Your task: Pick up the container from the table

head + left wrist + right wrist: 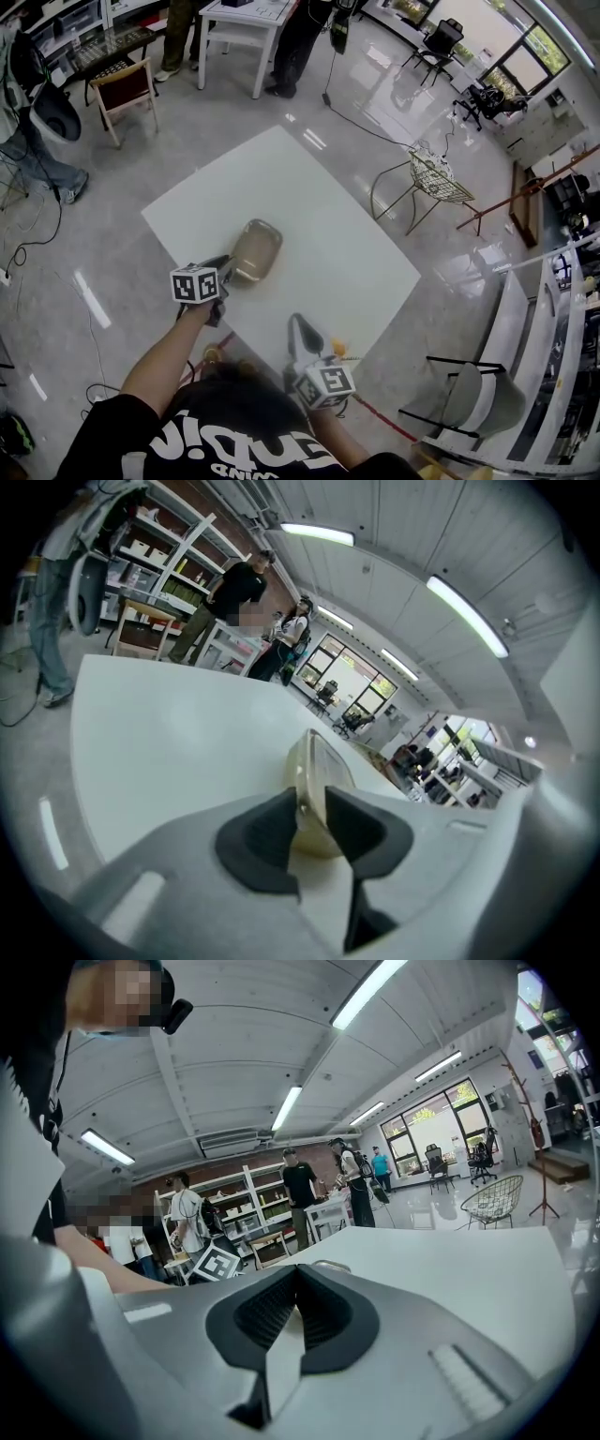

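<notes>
Head view: a beige translucent rounded plastic container (256,250) is on the white square desk (319,187), 8 o'clock of centre. The left gripper (228,270) clamps its near rim; whether it is lifted is unclear. The right gripper (298,330), at 5 o'clock, is closed and empty.

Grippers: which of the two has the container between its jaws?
The left gripper: its jaws pinch the near end of the tan container. The right gripper is shut on nothing and sits apart from the container.
</notes>
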Motion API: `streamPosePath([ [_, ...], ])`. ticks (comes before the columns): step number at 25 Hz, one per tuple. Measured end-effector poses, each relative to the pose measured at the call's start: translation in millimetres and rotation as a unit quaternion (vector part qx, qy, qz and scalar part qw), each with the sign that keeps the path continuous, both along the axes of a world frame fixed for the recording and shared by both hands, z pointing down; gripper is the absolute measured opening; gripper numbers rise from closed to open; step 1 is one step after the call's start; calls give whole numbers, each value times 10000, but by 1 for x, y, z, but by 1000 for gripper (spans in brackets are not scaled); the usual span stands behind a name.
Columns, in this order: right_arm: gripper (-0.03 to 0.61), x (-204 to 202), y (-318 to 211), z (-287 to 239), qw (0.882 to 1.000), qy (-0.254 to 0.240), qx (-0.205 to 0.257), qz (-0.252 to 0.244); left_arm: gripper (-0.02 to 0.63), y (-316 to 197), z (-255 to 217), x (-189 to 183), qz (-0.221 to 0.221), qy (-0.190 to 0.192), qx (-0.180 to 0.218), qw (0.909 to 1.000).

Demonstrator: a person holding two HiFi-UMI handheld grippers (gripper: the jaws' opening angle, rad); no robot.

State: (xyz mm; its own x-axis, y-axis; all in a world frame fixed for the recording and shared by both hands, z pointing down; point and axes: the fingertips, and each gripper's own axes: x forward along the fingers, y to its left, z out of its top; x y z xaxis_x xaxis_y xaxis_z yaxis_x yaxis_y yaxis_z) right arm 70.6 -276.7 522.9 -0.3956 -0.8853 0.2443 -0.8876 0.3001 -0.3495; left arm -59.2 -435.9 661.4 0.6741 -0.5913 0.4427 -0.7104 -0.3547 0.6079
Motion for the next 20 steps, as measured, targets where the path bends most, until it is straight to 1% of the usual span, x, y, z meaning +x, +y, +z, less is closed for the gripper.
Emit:
streamPosePath([
  [5, -2, -4, 3, 1, 10000, 3, 24, -33, 75, 1, -11, 3, 70, 1, 190, 9998],
  [9, -1, 2, 11, -2, 10000, 9, 46, -22, 46, 4, -29, 11, 80, -153, 481, 9987],
  [11, -2, 4, 13, -3, 10000, 6, 62, -14, 44, 4, -39, 13, 96, -285, 685, 9972],
  [15, 0, 8, 17, -4, 10000, 7, 92, 22, 44, 5, -65, 14, 116, -607, 1229, 9905],
  [20, 0, 20, 20, -7, 9998, 4, 194, 110, 44, 11, -106, 16, 51, -700, 1742, 9822],
])
